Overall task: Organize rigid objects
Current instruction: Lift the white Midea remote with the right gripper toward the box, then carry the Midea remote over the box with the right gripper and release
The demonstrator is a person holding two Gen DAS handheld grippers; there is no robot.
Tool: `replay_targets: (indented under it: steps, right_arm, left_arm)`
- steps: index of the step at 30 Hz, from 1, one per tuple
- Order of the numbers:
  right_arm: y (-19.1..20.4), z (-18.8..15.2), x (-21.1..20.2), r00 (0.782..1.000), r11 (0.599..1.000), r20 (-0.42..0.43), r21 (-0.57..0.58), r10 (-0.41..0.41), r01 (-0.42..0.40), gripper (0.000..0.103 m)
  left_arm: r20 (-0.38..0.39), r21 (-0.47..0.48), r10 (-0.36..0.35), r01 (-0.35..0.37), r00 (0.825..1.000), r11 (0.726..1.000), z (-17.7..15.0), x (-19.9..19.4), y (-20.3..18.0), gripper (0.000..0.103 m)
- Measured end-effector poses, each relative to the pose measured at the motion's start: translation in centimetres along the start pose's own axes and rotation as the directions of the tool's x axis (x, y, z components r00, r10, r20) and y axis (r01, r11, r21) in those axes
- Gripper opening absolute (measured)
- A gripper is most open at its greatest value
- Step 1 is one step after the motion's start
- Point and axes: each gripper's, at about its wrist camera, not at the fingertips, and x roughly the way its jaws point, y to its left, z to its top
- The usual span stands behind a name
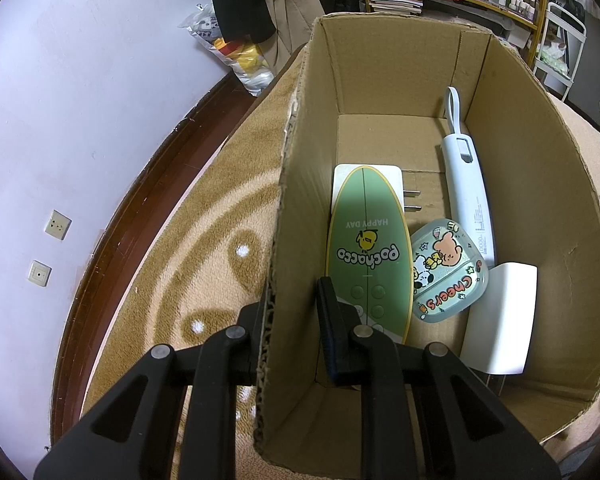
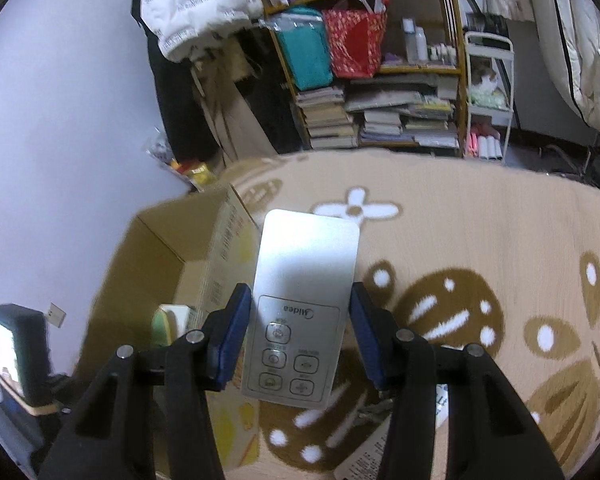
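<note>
My left gripper (image 1: 290, 312) is shut on the left wall of the cardboard box (image 1: 284, 208), one finger outside and one inside. In the box lie a green Pochacco remote (image 1: 366, 256), a white plug adapter (image 1: 384, 184) under it, a cartoon "cheers" case (image 1: 448, 270), a pale blue power bank (image 1: 466, 192) and a white charger (image 1: 500, 318). My right gripper (image 2: 298, 334) is shut on a white Midea remote (image 2: 300, 304) and holds it above the carpet, just right of the box (image 2: 160, 264).
The box stands on a tan patterned carpet (image 2: 480, 240). A white wall with sockets (image 1: 58, 224) is on the left. A shelf of books and bags (image 2: 380, 92) and a white cart (image 2: 488, 96) stand at the back. Papers (image 2: 380, 452) lie on the carpet below the right gripper.
</note>
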Motion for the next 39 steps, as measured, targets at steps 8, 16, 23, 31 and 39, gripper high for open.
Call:
replay_targets:
  steps: [8,16,23,31,39]
  right_arm:
    - [1.9,1.0,-2.9,0.992,0.997,0.1,-0.024,0.081,-0.079,0.053]
    - [4.0,0.9,-4.7,0.974,0.984,0.146,-0.072,0.173,-0.164,0.053]
    - [5.4,0.0,-4.3,0.969,0.973,0.118,-0.111,0.215,-0.202,0.053]
    - [6.6,-1.1,-3.5,0.969,0.965,0.077,-0.14,0.234,-0.222,0.053]
    - [6.9,-1.8,-2.3,0.971,0.962,0.033,-0.147,0.235,-0.228,0.053]
  left_arm:
    - [0.0,0.0,0.0,0.0,1.0,1.0,0.0,0.0,0.0,0.019]
    - [0.0,0.0,0.0,0.0,1.0,1.0,0.0,0.0,0.0,0.019]
    - [-0.001,0.001,0.0,0.0,1.0,1.0,0.0,0.0,0.0,0.019]
    - [0.0,0.0,0.0,0.0,1.0,1.0,0.0,0.0,0.0,0.019]
    - [-0.001,0.0,0.0,0.0,1.0,1.0,0.1,0.0,0.0,0.019]
